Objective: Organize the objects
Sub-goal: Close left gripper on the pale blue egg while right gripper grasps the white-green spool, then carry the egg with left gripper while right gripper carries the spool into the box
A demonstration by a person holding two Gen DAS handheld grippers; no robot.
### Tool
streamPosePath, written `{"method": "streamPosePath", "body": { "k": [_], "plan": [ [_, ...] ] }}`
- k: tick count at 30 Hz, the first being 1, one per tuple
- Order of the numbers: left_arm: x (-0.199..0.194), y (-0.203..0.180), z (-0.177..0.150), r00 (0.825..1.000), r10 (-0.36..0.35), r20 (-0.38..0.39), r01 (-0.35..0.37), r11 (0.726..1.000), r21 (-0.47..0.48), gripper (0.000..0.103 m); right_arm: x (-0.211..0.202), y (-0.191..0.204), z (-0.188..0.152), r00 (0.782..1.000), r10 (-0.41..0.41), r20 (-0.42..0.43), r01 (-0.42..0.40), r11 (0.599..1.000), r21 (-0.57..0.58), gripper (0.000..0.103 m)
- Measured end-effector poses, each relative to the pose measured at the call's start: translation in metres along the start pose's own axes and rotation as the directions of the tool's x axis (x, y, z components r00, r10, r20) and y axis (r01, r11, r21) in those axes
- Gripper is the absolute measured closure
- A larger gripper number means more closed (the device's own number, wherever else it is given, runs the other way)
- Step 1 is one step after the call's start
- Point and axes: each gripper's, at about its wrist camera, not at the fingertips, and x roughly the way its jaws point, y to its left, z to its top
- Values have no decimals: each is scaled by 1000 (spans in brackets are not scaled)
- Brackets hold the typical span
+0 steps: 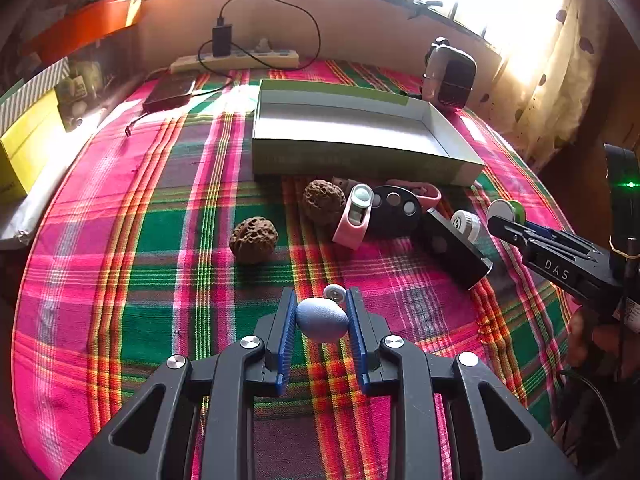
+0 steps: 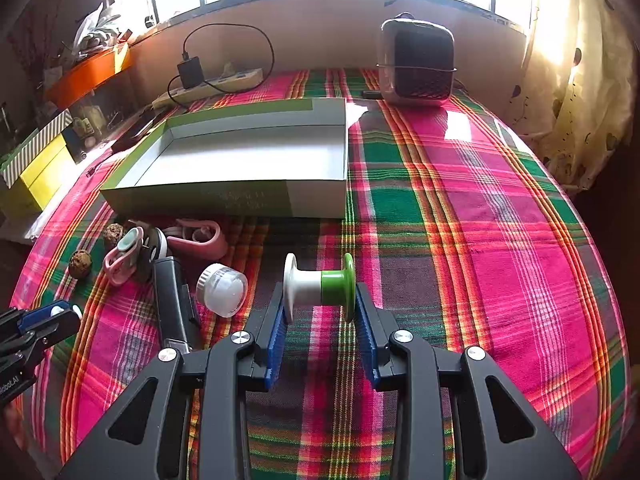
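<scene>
Each camera sits on a gripper and looks down along its two fingers at the table. The landmark is the open box (image 1: 360,128). The left camera looks from in front of the box and a bit to its left, quite near. The right camera looks from in front of the box (image 2: 240,160) and to its right, also near. Both views share the box, the small things in front of it, and the window wall behind it.
</scene>
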Motion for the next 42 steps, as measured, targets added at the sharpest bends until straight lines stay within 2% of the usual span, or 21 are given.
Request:
{"method": "streamPosePath", "body": {
  "k": [8, 19, 33, 36, 39, 42],
  "plan": [
    [0, 4, 35, 999, -5, 38, 5, 1000, 3, 80, 0, 0, 22, 1000, 15, 22, -15, 1000, -12, 70],
    [20, 13, 92, 997, -1, 75, -1, 1000, 17, 80, 11, 9, 65, 998, 51, 43, -49, 997, -53, 70],
    [71, 16, 146, 1000, 0, 31, 0, 1000, 13, 80, 54, 19, 110, 997, 71, 3, -71, 995, -71, 70],
    [86, 16, 155, 1000, -14, 7, 14, 1000, 3, 80, 65, 19, 118, 998, 67, -10, -67, 995, -71, 70],
    [102, 16, 163, 1000, 10, -8, -10, 1000, 7, 80, 78, 20, 125, 998, 65, -25, -66, 995, -70, 70],
    [114, 15, 169, 1000, 3, -29, -3, 1000, 15, 80, 90, 23, 128, 997, 61, -46, -64, 995, -80, 70]
  ]
}}
